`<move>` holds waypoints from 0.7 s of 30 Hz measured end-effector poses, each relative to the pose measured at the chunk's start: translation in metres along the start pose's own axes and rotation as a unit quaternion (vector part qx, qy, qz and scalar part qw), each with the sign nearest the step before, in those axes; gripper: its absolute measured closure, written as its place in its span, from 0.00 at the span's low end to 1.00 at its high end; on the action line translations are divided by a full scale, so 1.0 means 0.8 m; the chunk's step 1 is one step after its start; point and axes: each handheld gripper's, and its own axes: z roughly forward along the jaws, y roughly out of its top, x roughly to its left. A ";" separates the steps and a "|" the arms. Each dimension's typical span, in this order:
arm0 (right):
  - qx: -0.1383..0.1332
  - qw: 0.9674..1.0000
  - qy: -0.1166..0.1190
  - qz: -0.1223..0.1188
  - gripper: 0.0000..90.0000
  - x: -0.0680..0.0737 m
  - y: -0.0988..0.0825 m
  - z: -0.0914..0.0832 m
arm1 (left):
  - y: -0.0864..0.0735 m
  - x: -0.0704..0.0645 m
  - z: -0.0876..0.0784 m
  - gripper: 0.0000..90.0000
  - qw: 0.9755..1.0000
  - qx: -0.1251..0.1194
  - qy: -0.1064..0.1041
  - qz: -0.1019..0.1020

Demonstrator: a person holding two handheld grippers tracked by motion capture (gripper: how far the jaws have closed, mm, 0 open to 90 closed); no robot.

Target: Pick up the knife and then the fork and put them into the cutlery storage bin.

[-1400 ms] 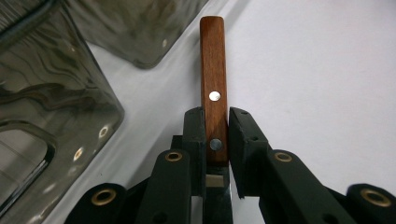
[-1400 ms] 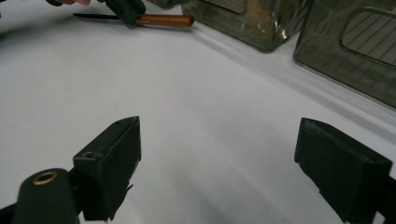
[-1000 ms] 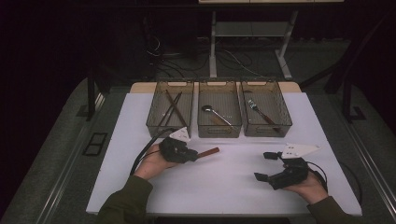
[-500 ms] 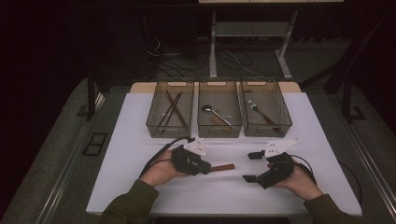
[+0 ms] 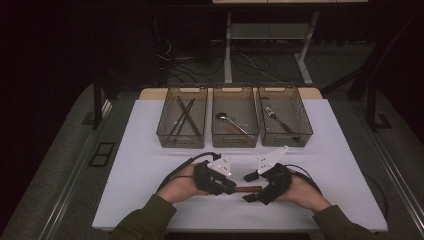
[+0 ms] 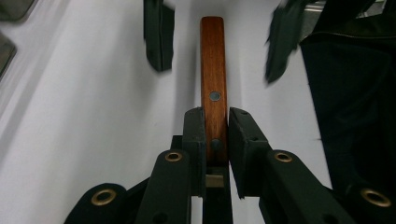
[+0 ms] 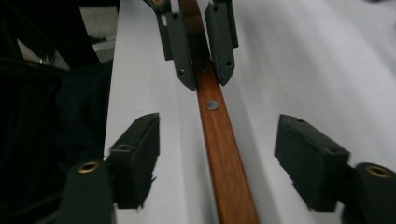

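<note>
White tabletop point(image 5: 150, 165), 3 mesh bins point(image 5: 235, 125) at 12 o'clock w/ sticks, spoon, fork: wooden-handled utensil point(image 5: 248, 188) at 6, clamped in left gripper point(image 5: 227, 188), right gripper point(image 5: 247, 187) jaws closing, straddling handle w/o contact; hand-over underway, binning pending.

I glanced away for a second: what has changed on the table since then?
Both hands drew together. The left tool still grips the wooden handle; the right tool now straddles its free end, its jaws just closing, not yet touching. The three bins stayed put.
</note>
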 end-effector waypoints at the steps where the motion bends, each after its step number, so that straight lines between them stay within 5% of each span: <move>1: 0.005 1.000 0.003 -0.006 0.45 -0.001 0.001 0.003 | 0.001 -0.001 0.000 0.85 1.000 0.000 -0.002 0.001; 10: 0.030 0.999 0.026 -0.020 0.80 0.000 0.008 0.016 | 0.002 -0.005 0.002 0.85 1.000 0.003 -0.008 0.000; 15: 0.034 0.998 0.027 -0.040 0.83 0.003 0.010 0.017 | 0.002 -0.006 0.001 0.85 1.000 0.004 -0.012 0.013; 21: 0.032 0.998 0.031 -0.036 0.84 0.004 0.010 0.016 | 0.002 -0.005 0.001 0.85 1.000 0.000 -0.010 0.021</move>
